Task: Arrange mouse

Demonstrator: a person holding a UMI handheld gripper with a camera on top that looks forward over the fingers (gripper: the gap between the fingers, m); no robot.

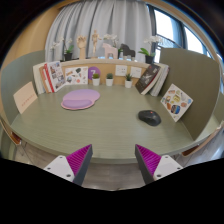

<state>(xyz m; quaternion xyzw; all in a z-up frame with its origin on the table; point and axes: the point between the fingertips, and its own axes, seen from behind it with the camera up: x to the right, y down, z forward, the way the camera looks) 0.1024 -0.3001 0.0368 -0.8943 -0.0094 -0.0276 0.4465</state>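
A dark grey computer mouse (pixel 149 117) lies on the pale table (pixel 110 125), beyond my fingers and to the right. A lilac oval mouse pad (pixel 81 98) lies farther back on the left. My gripper (pixel 113 160) is open, well short of both, with nothing between its magenta pads (pixel 77 160). The table's bare surface shows between the fingers.
Picture books and cards (pixel 66 75) lean along the back of the table and at its right (pixel 176 102). Small plants (pixel 110 78) and figurines (pixel 97 43) stand on a shelf behind. Curtains and a window (pixel 170 30) lie beyond.
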